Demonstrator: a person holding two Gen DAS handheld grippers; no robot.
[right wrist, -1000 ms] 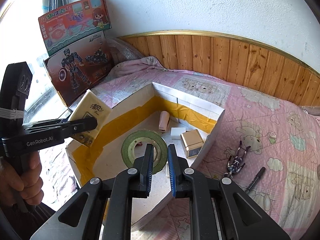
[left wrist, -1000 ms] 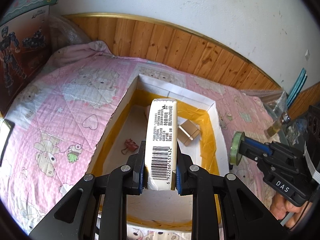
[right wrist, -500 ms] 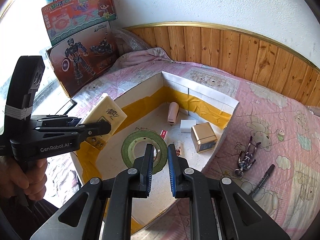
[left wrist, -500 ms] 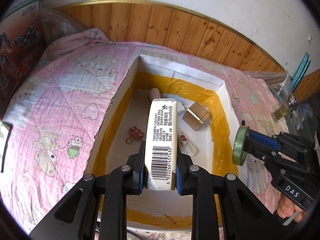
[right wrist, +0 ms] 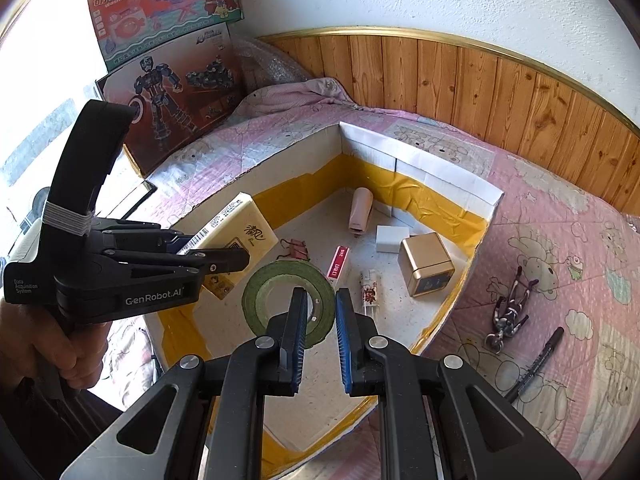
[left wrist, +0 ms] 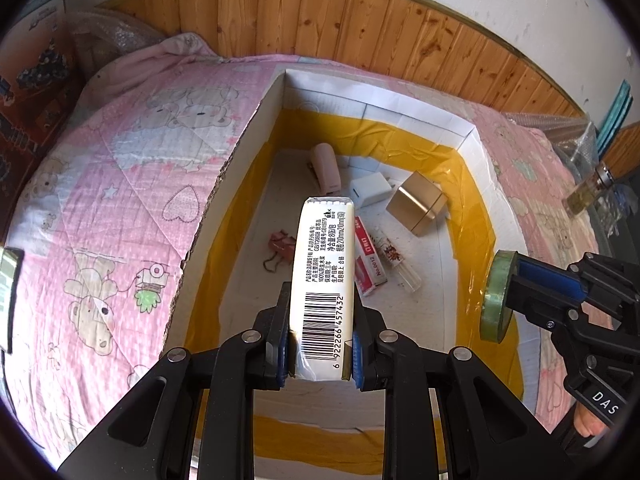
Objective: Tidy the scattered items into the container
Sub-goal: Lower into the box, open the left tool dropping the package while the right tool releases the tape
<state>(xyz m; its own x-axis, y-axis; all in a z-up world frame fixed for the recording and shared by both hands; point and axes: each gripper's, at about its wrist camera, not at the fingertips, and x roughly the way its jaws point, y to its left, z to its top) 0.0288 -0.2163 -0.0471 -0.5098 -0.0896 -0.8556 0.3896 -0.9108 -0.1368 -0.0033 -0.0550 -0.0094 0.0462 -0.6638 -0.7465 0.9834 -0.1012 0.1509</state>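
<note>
My left gripper [left wrist: 322, 320] is shut on a white tissue pack [left wrist: 324, 264] with a barcode, which stands on end over the near part of the white, yellow-taped box [left wrist: 376, 100]. In the right wrist view that pack [right wrist: 244, 232] hangs above the box's left wall, held by the left gripper [right wrist: 224, 252]. My right gripper [right wrist: 320, 308] is shut on the rim of a green tape roll [right wrist: 276, 296], above the box floor. From the left wrist the roll [left wrist: 496, 296] shows edge-on over the box's right wall.
In the box lie a pink stapler [left wrist: 326, 168], a white adapter [left wrist: 372, 194], a gold cube [left wrist: 418, 202], a red staple box [left wrist: 368, 260] and a red clip [left wrist: 282, 242]. On the pink quilt to the right lie a toy figure [right wrist: 510, 312] and a black pen [right wrist: 538, 360].
Both grippers have sunk toward the box and tipped downward, so the box floor and its items look nearer. Both grips are unchanged.
</note>
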